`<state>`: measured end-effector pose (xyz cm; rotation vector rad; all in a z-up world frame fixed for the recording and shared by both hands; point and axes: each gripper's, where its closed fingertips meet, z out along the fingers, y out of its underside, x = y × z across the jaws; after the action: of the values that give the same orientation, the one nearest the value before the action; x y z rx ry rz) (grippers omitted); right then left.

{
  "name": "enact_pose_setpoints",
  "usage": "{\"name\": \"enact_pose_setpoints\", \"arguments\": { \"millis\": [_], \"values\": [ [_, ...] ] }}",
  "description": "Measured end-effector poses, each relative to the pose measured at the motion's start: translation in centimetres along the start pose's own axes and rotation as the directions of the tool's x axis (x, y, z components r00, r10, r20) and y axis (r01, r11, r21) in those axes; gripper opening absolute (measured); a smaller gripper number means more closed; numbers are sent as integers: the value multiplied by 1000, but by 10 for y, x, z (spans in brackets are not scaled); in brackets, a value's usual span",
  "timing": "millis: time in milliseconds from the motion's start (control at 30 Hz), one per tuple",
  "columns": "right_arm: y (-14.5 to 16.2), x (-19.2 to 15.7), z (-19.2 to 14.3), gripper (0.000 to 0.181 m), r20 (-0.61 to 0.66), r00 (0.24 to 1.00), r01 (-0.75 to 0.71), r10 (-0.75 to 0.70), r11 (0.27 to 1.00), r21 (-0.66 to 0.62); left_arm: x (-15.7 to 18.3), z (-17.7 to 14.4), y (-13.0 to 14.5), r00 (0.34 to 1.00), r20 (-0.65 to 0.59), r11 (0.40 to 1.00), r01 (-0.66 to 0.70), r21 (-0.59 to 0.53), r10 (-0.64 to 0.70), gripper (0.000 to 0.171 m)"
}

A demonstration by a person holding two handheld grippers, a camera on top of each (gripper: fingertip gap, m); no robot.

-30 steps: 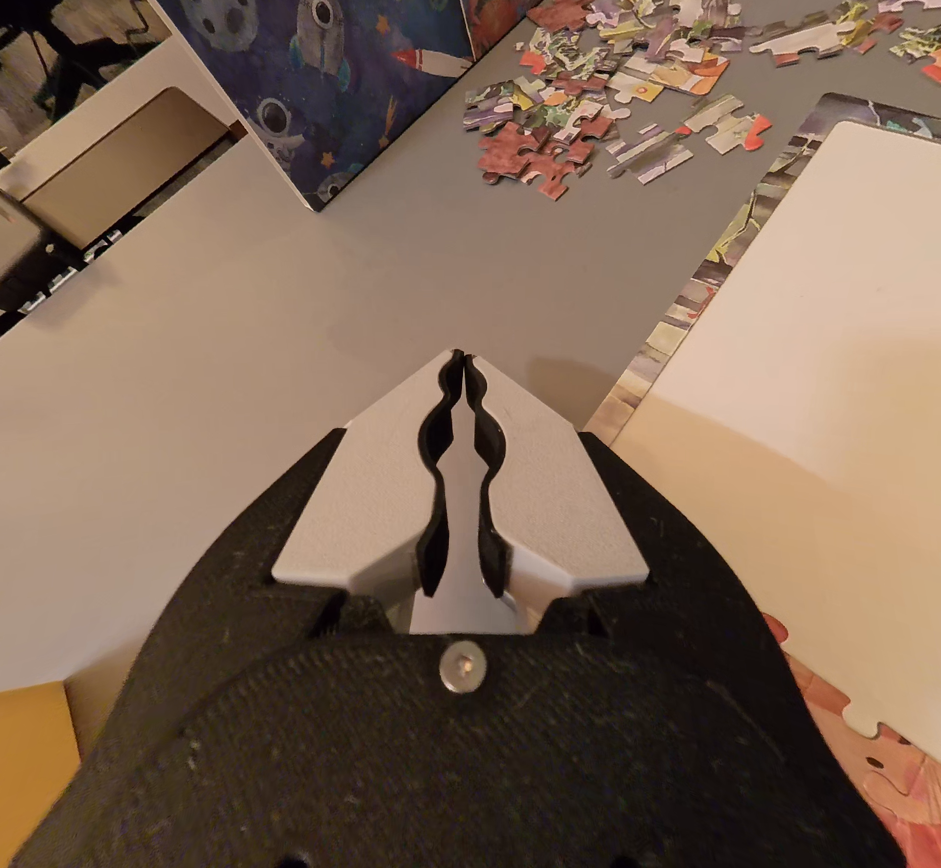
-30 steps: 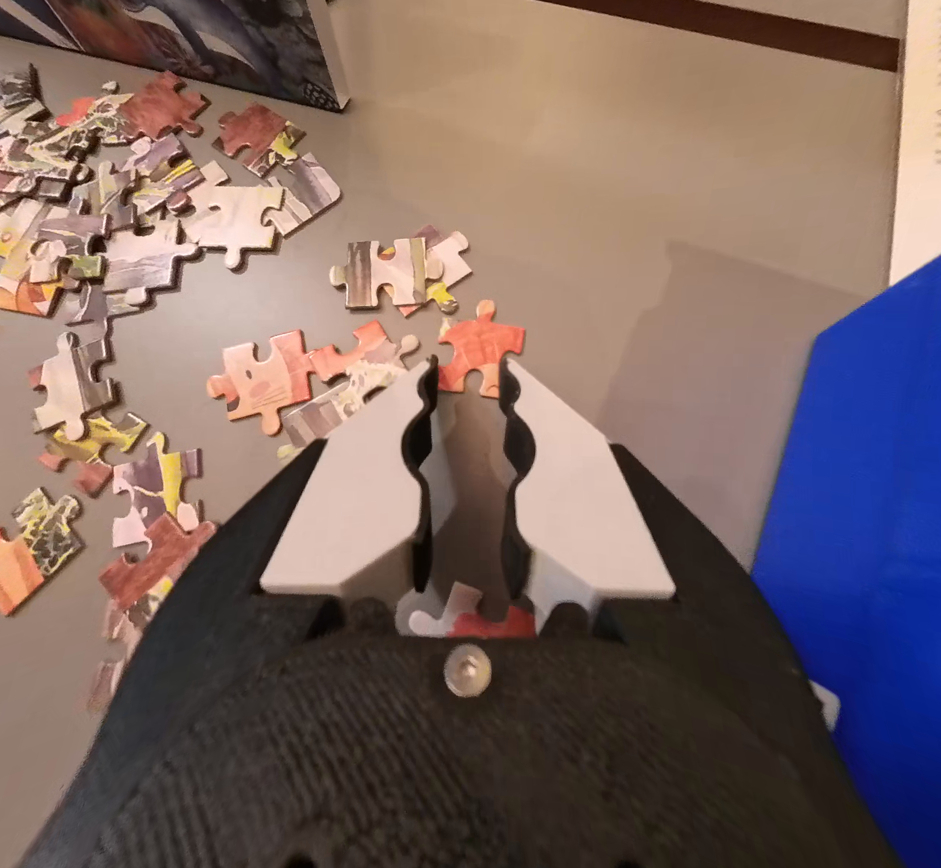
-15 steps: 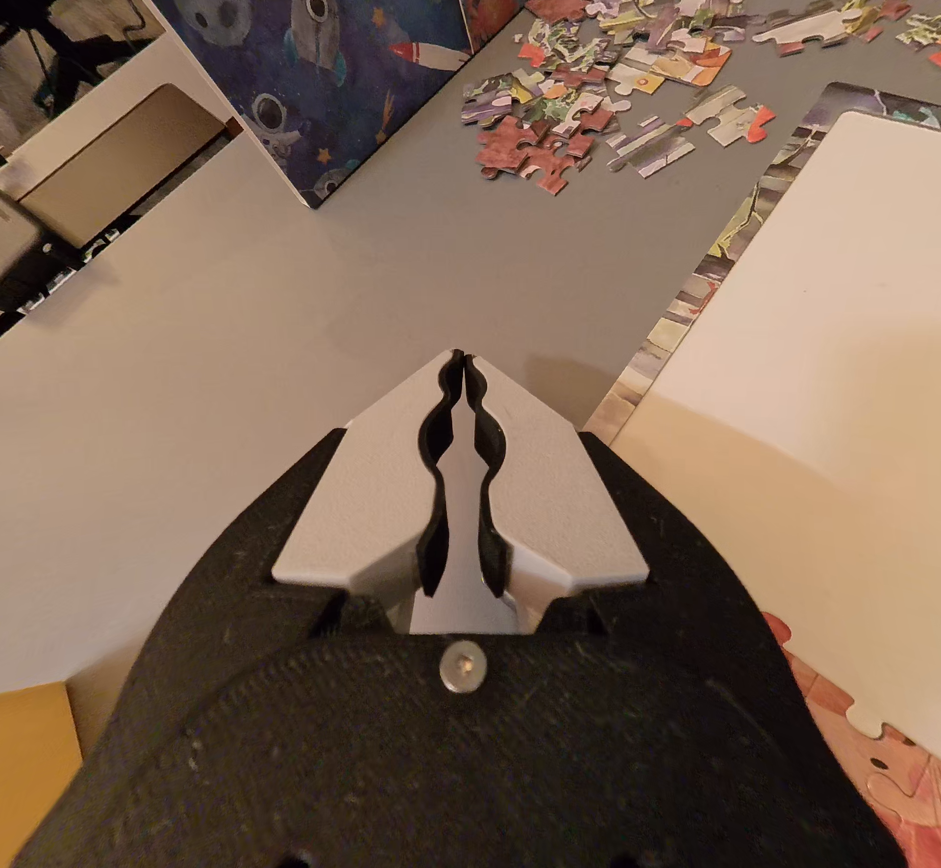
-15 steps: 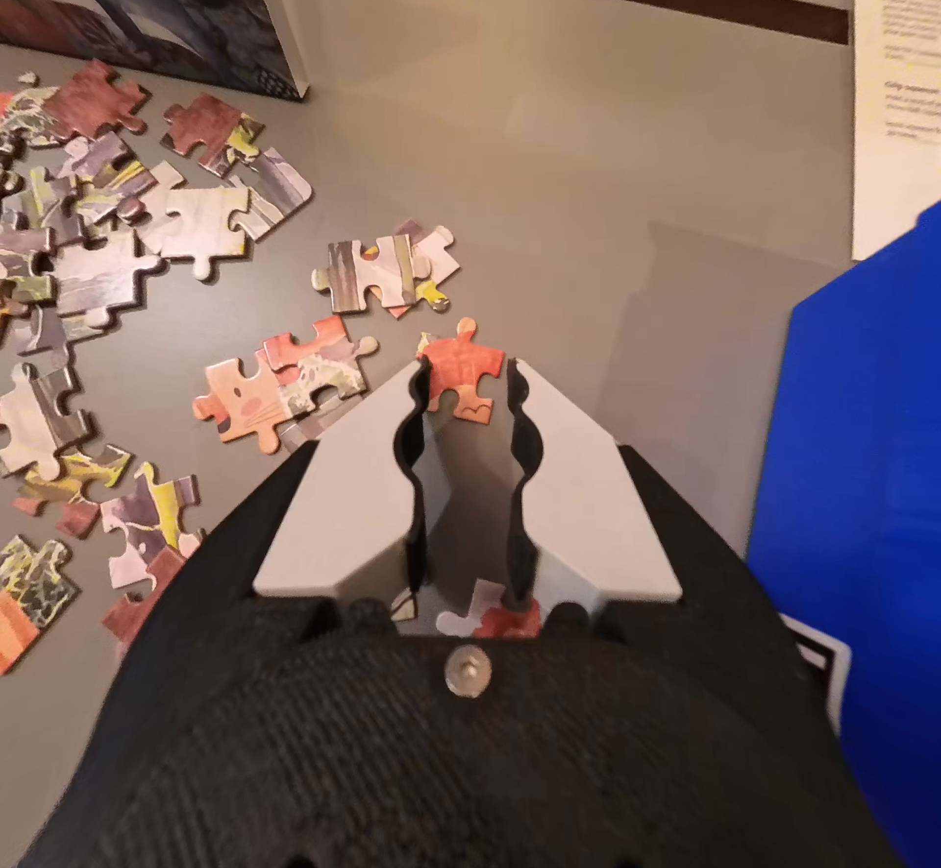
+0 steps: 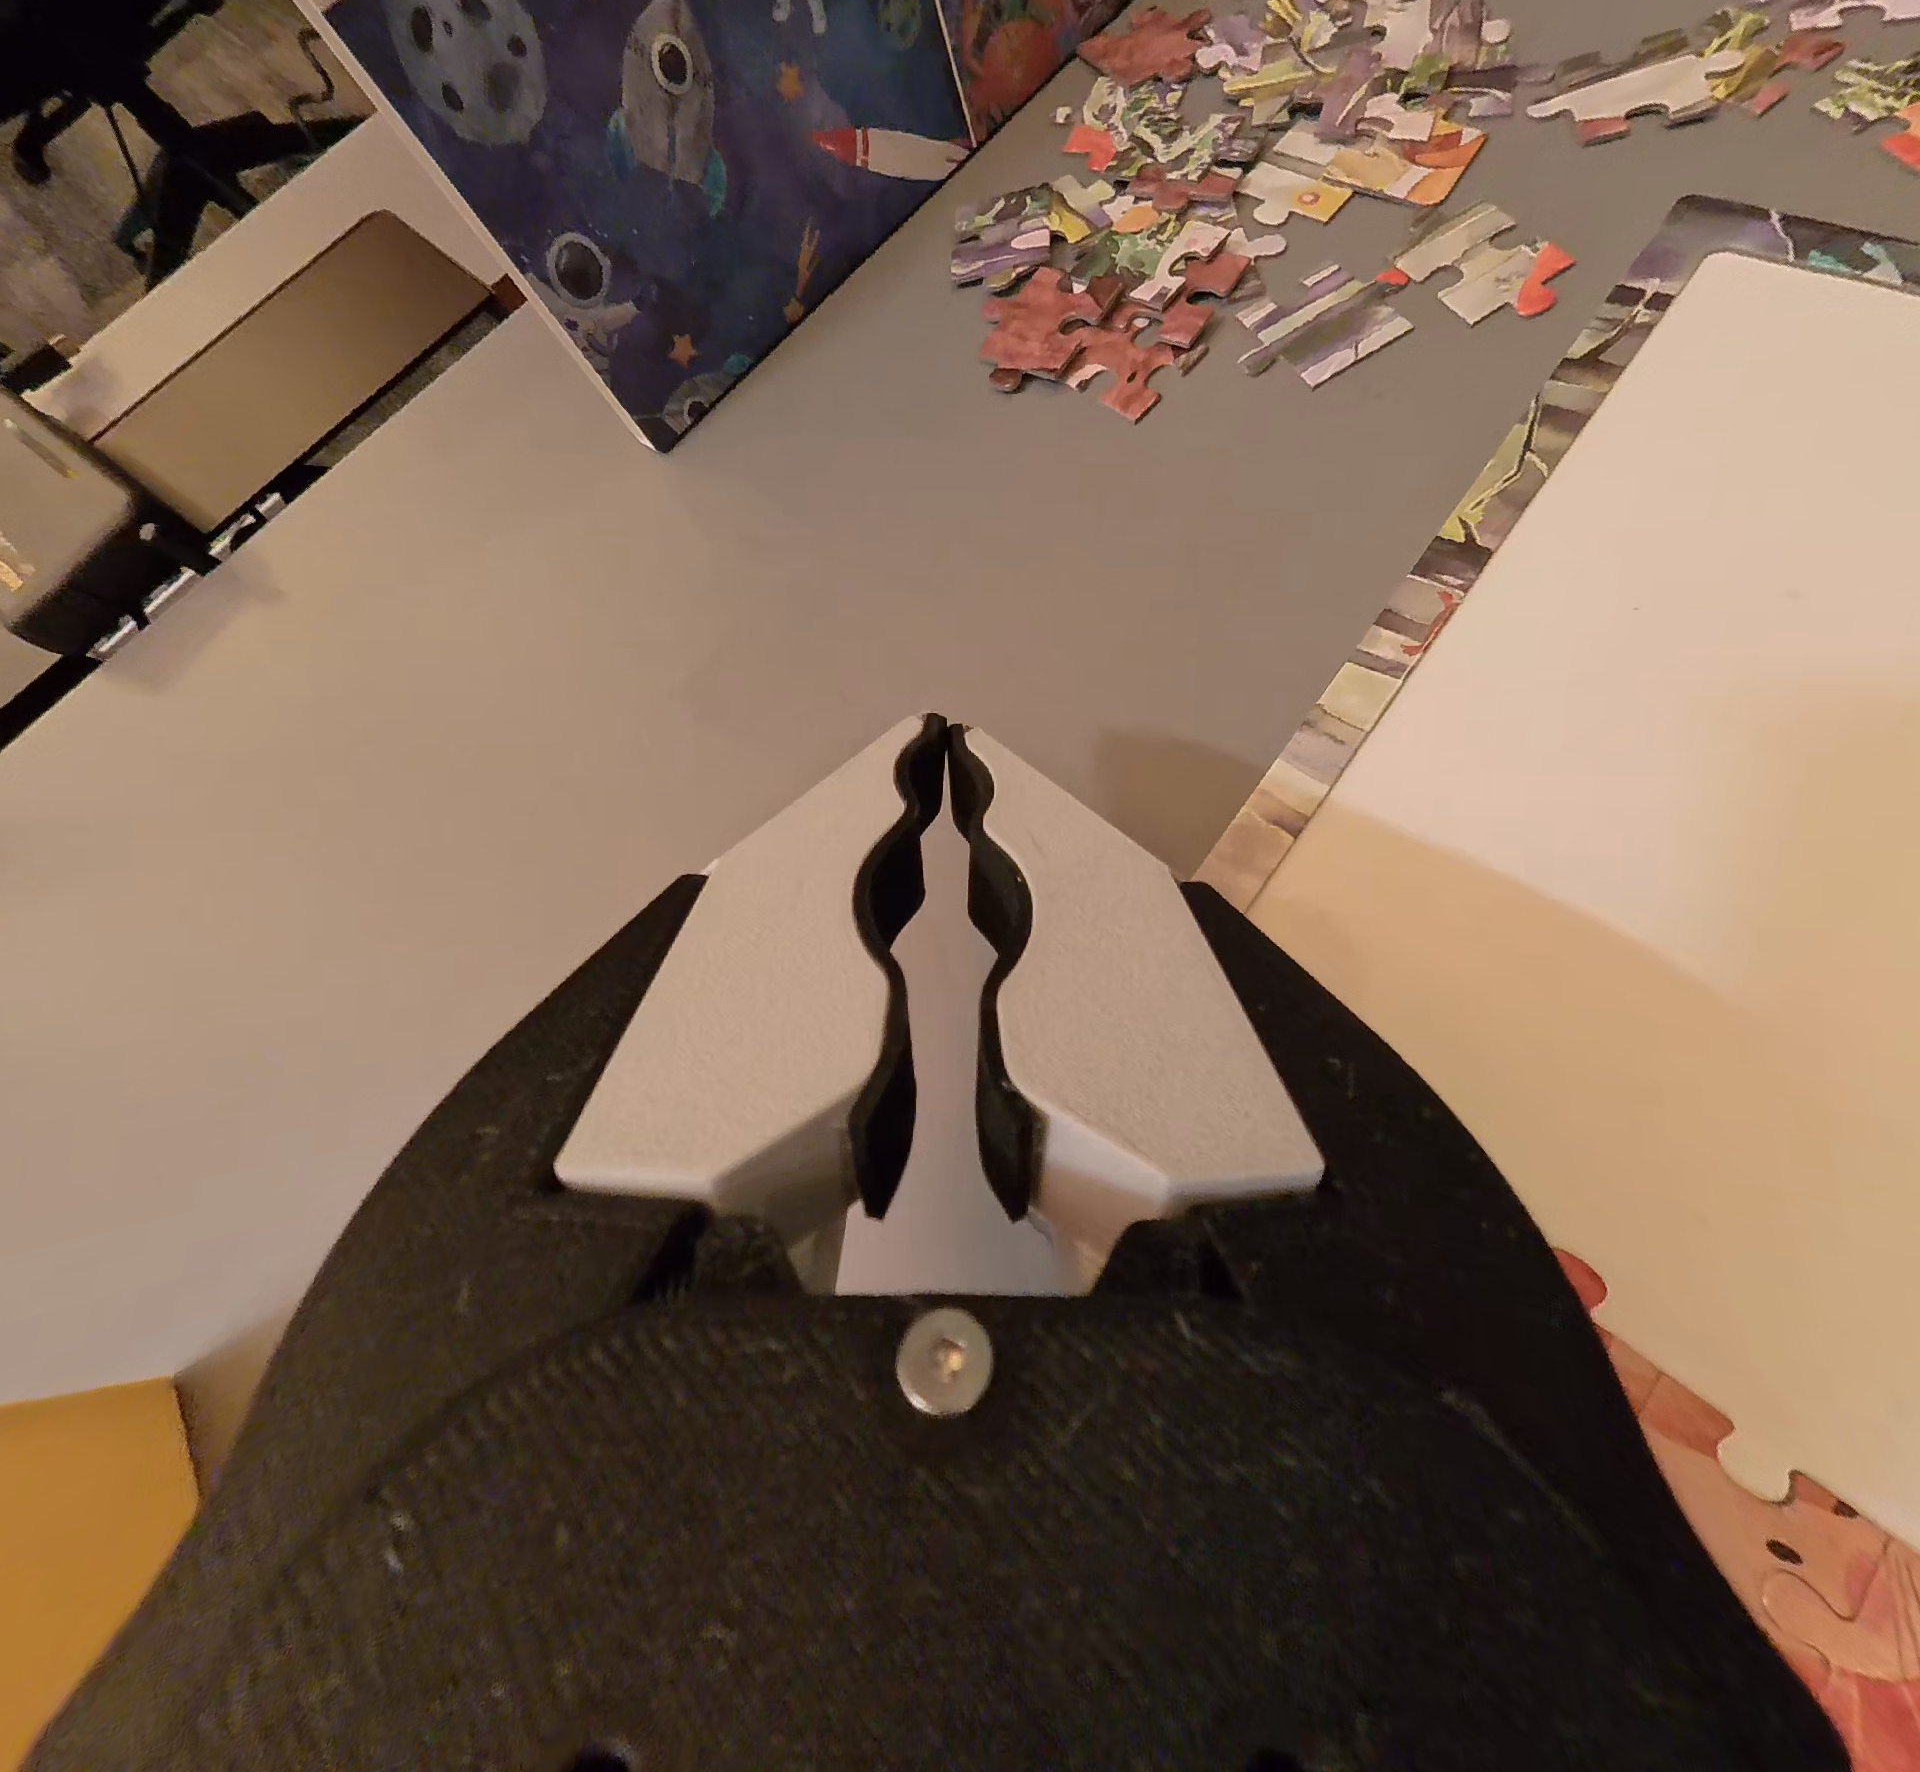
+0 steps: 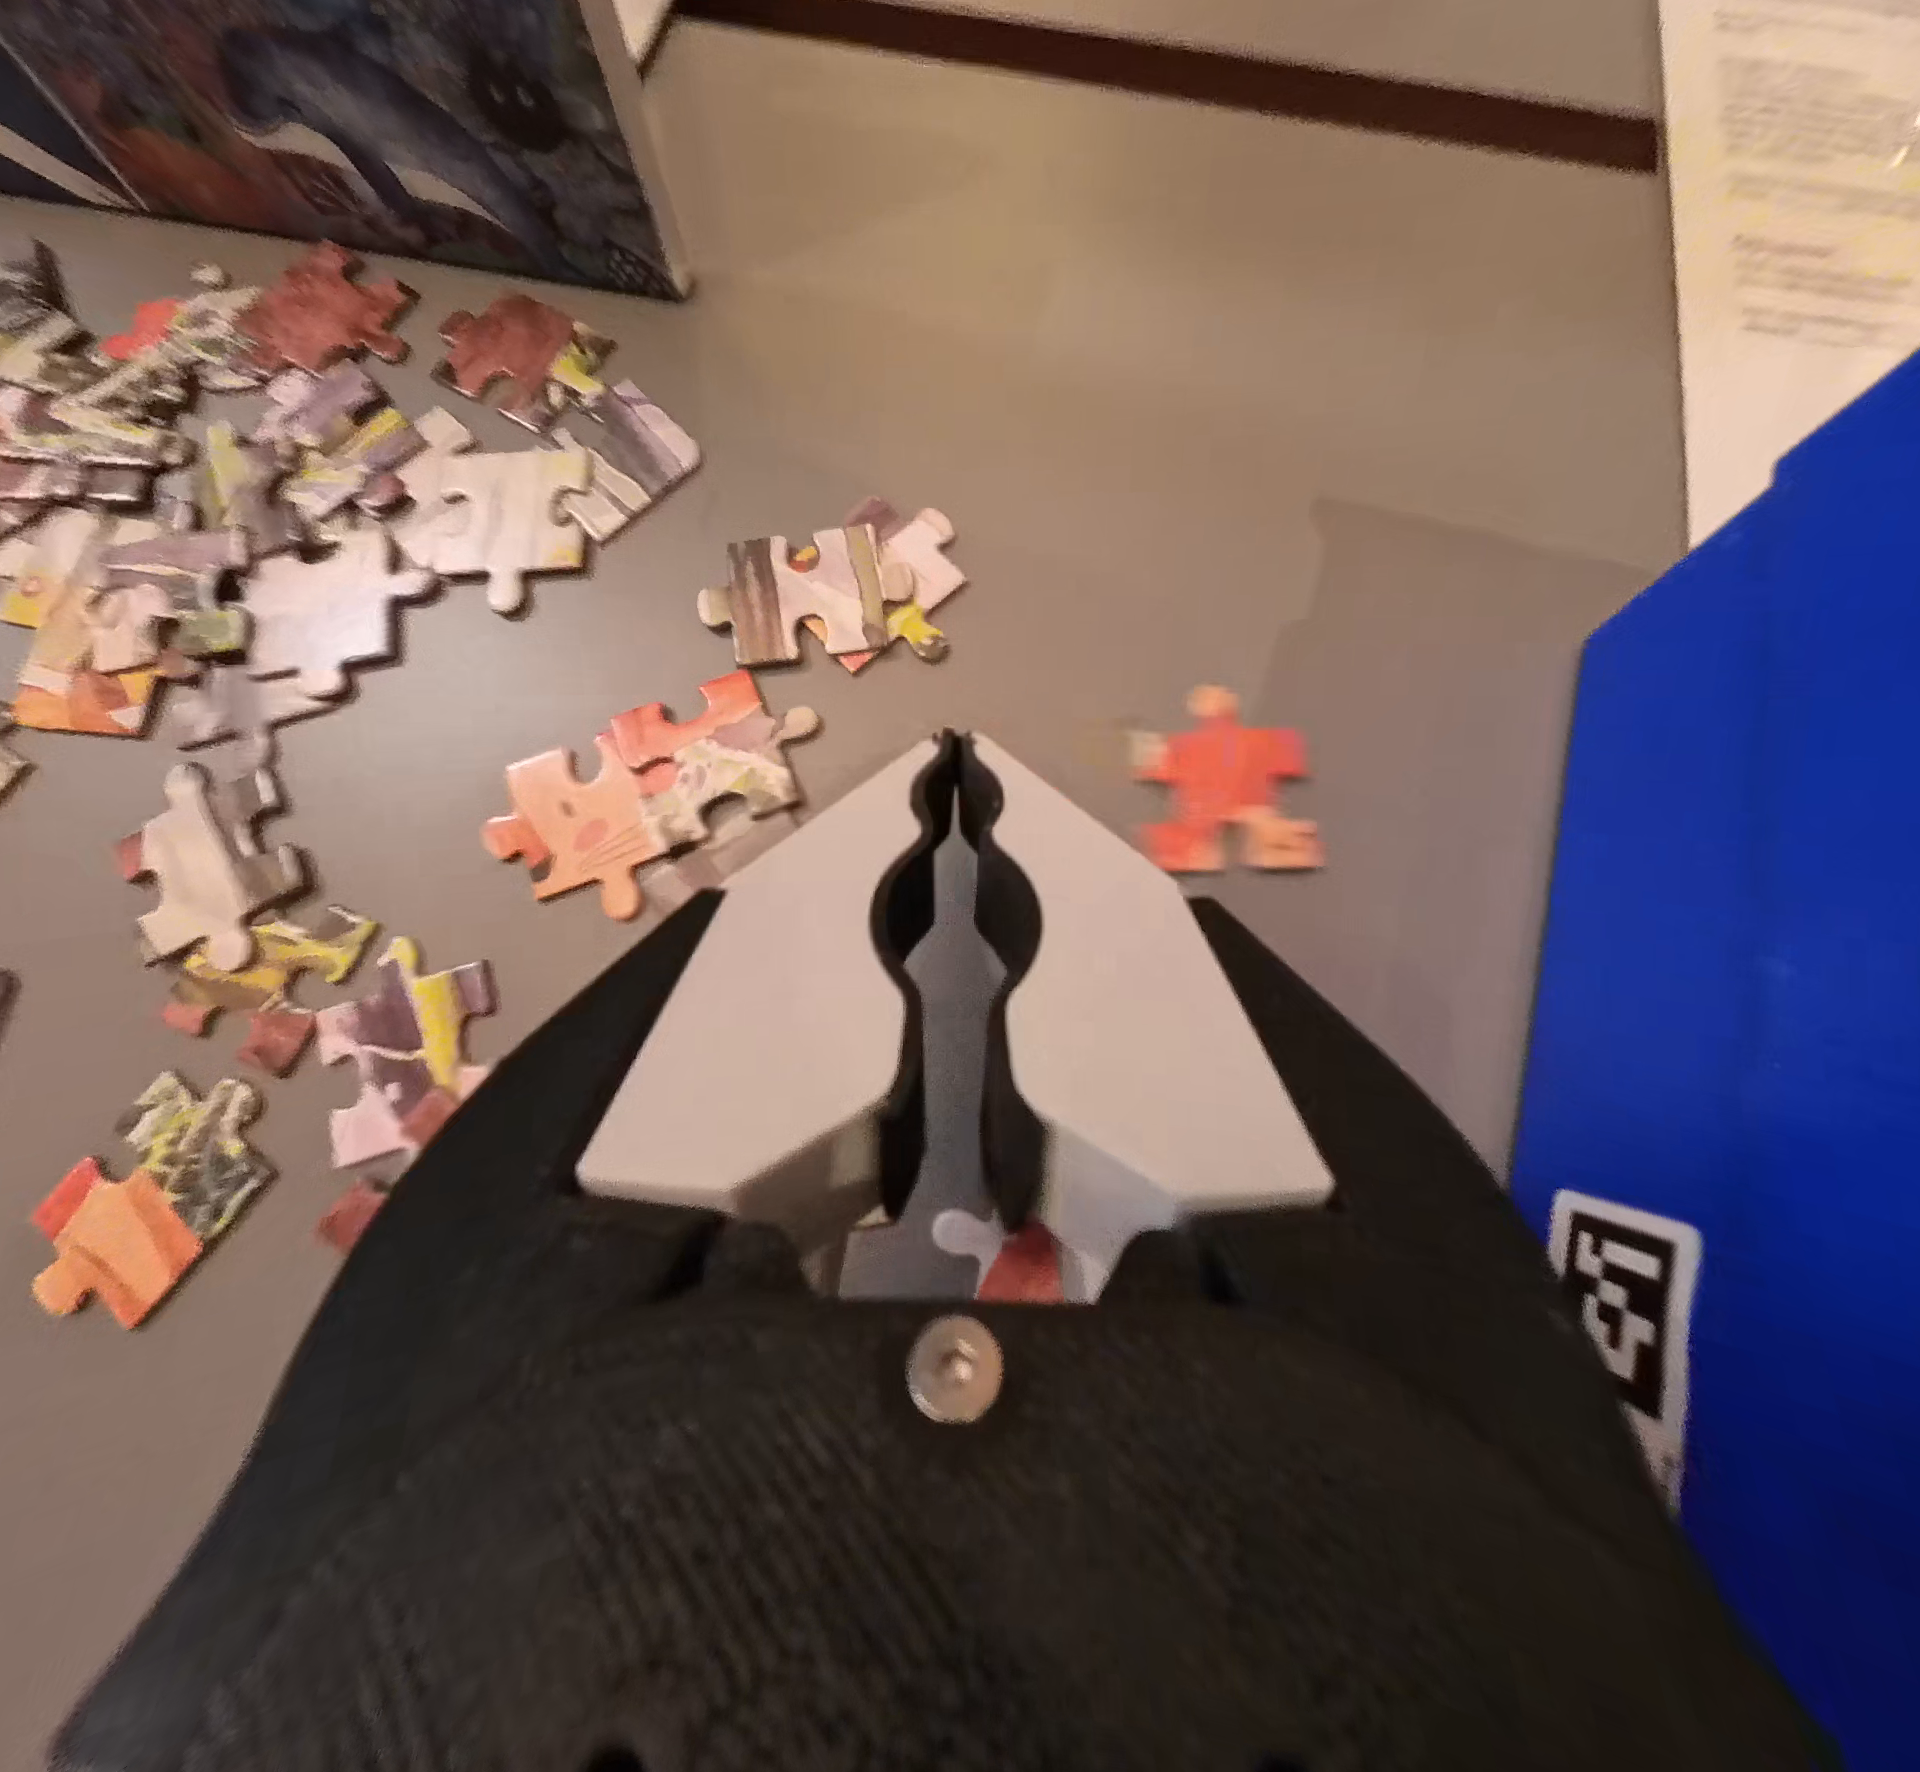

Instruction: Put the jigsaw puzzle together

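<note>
My left gripper [image 5: 940, 730] is shut and empty, above bare table just left of the puzzle board [image 5: 1662, 683], whose white inside has a painted border. Joined pink pieces [image 5: 1818, 1566] lie at its near corner. A pile of loose pieces [image 5: 1195, 268] lies beyond. My right gripper [image 6: 956, 751] is shut with nothing between its tips. A red piece [image 6: 1226, 787] lies flat on the grey table just right of the tips. A joined pink pair [image 6: 644, 787] lies to the left, with several loose pieces [image 6: 312, 579] beyond.
A puzzle box with a space picture [image 5: 665, 91] stands at the back left; it also shows in the right wrist view [image 6: 312, 60]. A blue box [image 6: 1745, 891] with a black-and-white marker stands close on the right. A printed sheet [image 6: 1787, 112] is behind it. A yellow object [image 5: 83, 1514] sits near left. Some 40 cm of space lies between my two pairs of fingers.
My right gripper has shut; the red piece that lay between its open tips now lies to their right on the table. The left gripper stayed shut and barely moved.
</note>
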<state>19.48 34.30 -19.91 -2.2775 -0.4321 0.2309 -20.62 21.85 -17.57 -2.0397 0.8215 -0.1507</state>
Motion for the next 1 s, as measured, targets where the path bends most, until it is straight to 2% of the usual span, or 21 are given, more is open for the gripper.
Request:
{"name": "enact_pose_setpoints", "arguments": {
  "millis": [100, 167, 233, 333, 500, 633, 700, 800, 867, 1000],
  "values": [
    [-7, -12, -13, 2, 3, 1000, 31, -31, 999, 17, 0, -1, -1, 1000, 1, 1000, 1, 3, -1, 0],
    [-10, -6, -21, 0, -81, 992, 94, -92, 995, 28, 0, 0, 0, 1000, 0, 1000, 2, 0, -2, 0],
    [-17, 15, -30, 0, -207, 971, 136, -121, 989, 62, 0, 1, 1, 1000, -1, 1000, 2, -5, -2, 0],
    [-15, 38, -37, 21, -276, 959, 91, -62, 992, 92, 0, 0, 0, 1000, 0, 1000, -1, 1, 1, 0],
    [-10, 50, -33, 43, -295, 955, 48, -6, 990, 134, 0, 1, 1, 1000, -4, 1000, 4, -2, -4, 0],
    [0, 63, -7, 64, -321, 947, 5, 16, 998, 63, 1, 1, 1, 1000, -5, 1000, 0, -2, 0, 0],
    [4, 78, 3, 67, -376, 926, -11, 18, 1000, 21, 2, 1, 1, 1000, -7, 1000, 1, -1, -1, 0],
    [2, 82, 10, 60, -355, 932, -71, 78, 997, 32, 1, 1, 0, 1000, -6, 1000, 3, 0, -3, 0],
    [5, 78, 13, 51, -291, 943, -154, 159, 987, 40, 1, 2, 1, 1000, -11, 1000, 9, 1, -9, 0],
    [5, 73, 11, 55, -226, 948, -215, 224, 975, 63, 1, 2, 1, 1000, -13, 1000, 9, 0, -9, 0]
  ]
}}
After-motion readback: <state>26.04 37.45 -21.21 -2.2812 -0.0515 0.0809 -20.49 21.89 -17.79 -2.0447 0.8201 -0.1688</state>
